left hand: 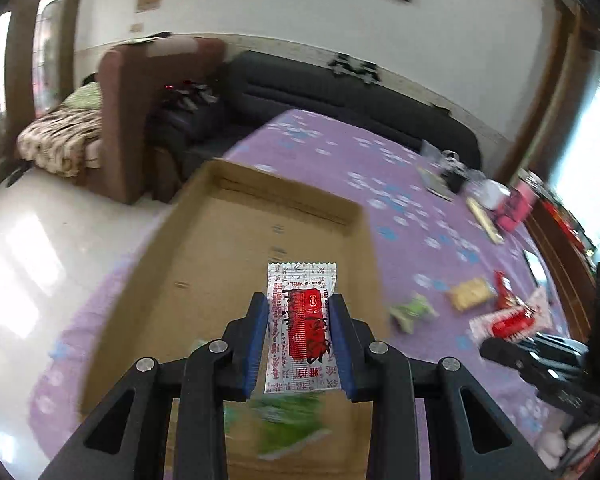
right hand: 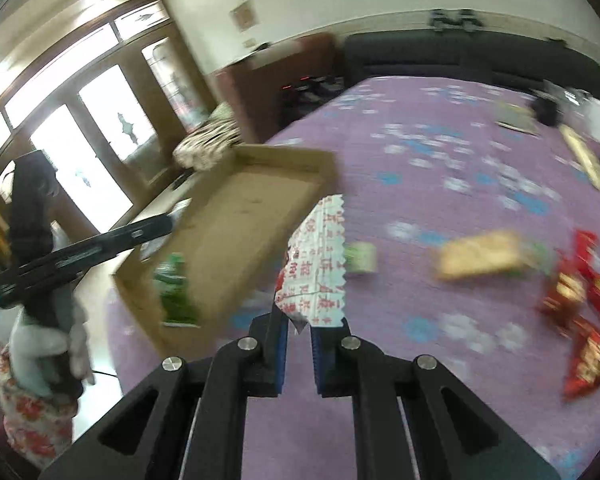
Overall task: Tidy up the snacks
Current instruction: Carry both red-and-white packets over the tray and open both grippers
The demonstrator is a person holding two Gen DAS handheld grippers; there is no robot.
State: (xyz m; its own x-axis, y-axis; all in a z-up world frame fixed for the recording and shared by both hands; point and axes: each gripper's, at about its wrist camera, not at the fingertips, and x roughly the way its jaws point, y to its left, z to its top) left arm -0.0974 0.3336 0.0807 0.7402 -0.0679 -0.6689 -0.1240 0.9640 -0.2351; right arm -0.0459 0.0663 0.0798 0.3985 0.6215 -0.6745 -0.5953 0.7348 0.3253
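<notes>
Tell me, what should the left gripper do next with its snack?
Probably open and drop it. The left gripper holds a white-and-red snack packet right above the cardboard box, where a green snack already lies.

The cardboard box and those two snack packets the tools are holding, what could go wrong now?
1. The right tool pinches its white-and-red packet only by the bottom edge, so it may slip out.
2. The left tool holds its packet above the cardboard box, near the right wall, so it might land outside.
3. The green packet already inside may get covered.
</notes>
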